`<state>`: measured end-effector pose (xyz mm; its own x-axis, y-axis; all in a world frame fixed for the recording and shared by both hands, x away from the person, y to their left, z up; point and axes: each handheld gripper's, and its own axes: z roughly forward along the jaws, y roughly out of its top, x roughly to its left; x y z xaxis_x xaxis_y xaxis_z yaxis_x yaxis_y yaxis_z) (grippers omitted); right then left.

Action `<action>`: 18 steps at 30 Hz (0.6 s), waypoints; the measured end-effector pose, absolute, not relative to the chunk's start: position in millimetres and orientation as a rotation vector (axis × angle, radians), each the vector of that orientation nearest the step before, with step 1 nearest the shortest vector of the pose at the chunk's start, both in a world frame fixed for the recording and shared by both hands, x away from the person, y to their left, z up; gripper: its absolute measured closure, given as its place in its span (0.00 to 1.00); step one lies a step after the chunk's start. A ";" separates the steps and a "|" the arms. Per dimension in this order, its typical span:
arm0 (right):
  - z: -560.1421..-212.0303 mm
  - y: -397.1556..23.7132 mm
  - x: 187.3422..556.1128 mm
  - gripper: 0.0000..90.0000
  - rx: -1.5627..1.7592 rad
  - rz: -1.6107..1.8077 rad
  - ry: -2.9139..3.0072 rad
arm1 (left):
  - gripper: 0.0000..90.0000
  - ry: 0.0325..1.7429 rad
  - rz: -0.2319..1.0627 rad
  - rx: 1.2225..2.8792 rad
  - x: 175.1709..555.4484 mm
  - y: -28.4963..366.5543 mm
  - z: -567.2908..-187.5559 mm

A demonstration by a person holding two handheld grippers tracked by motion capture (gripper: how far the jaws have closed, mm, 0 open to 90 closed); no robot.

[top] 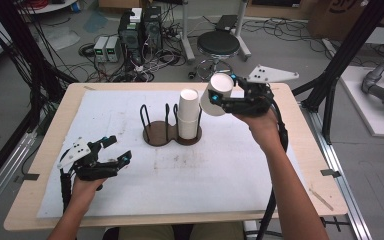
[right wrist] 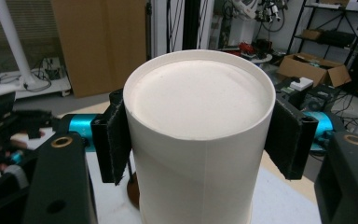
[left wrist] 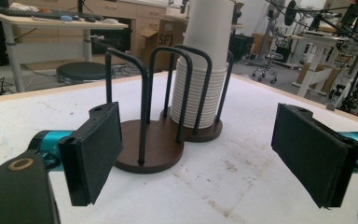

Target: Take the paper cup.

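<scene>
The white paper cup (top: 215, 95) is held in the air above the far right part of the table (top: 300, 150), and it lies tilted, with its closed bottom turned toward the far side and a little up. The right gripper (top: 219, 100) clamps it from both sides; in the right gripper view the two black pads (right wrist: 114, 142) press on the wall of the cup just under its bottom rim. From the cup, at about 8 o'clock and near, stands the stack of cups (top: 188, 114), upright in the right ring of the dark wire holder (top: 166, 131); the left ring of this holder has nothing in it. The holder stands on the white mat (top: 205, 175) that covers the table. The left gripper (top: 121, 150) is well apart, at about 8 o'clock from the holder, low over the mat, and its jaws stand wide with nothing between them.
</scene>
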<state>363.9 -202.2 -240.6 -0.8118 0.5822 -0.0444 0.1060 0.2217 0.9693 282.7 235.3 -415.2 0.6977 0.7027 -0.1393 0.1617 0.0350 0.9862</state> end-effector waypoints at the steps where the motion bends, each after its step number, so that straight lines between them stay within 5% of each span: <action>1: -243.5 -205.0 360.0 0.37 0.635 1.611 2.110 | 0.18 0.741 0.477 1.508 282.2 234.2 -415.1; 18: -335.4 -223.8 333.3 0.37 0.648 1.614 2.259 | 0.18 0.691 0.436 1.522 270.6 228.1 -421.4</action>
